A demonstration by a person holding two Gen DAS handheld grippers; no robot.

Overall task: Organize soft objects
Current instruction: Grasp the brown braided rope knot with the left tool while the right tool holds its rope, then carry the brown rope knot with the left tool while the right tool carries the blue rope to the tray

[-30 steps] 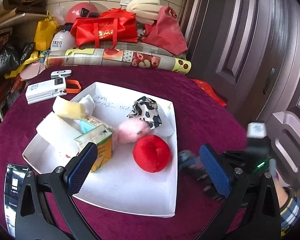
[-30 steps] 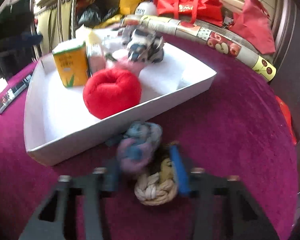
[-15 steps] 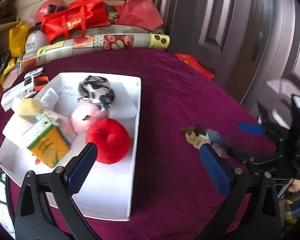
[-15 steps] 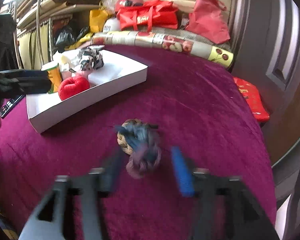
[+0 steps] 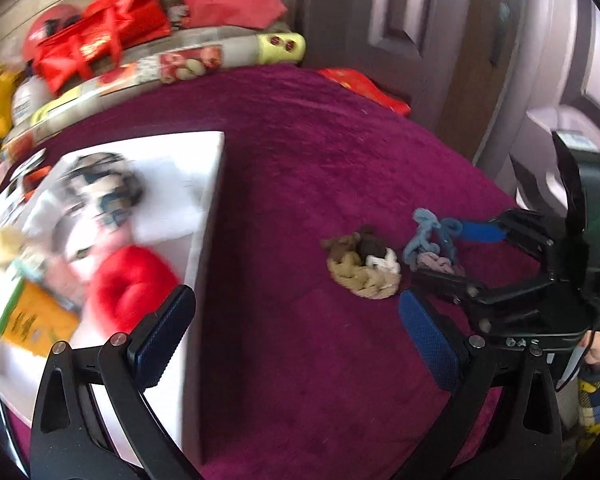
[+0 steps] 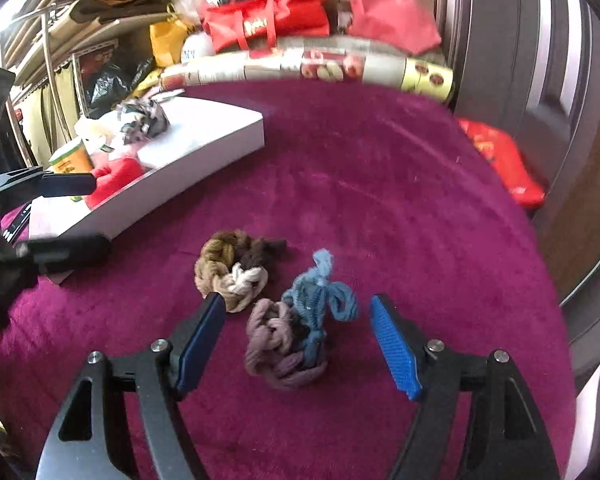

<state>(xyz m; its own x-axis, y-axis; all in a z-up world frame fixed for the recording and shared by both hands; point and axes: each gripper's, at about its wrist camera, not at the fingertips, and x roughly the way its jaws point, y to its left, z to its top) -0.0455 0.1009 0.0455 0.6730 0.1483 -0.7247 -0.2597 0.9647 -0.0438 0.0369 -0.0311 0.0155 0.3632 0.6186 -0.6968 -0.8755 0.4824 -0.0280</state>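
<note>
A blue and mauve braided yarn bundle (image 6: 296, 328) lies on the magenta tablecloth between the jaws of my right gripper (image 6: 298, 340), which is open around it without touching. It also shows in the left wrist view (image 5: 432, 246). A brown, tan and cream braided bundle (image 6: 232, 272) lies just left of it, also in the left wrist view (image 5: 362, 268). My left gripper (image 5: 296, 340) is open and empty above the cloth beside the white tray (image 5: 204, 216). The tray holds a red plush (image 5: 132, 284), a pink ball, a black-and-white cloth (image 5: 100, 192) and a juice carton (image 5: 32, 316).
Red bags (image 6: 268, 20), a rolled patterned mat (image 6: 340, 70) and a yellow bag are piled at the table's far edge. A red packet (image 6: 500, 160) lies at the right edge beside a dark door (image 5: 420, 20). Shelving stands at the left.
My right gripper has opened and let go of the blue and mauve bundle, which now rests on the cloth. The left wrist view has swung right, away from the tray.
</note>
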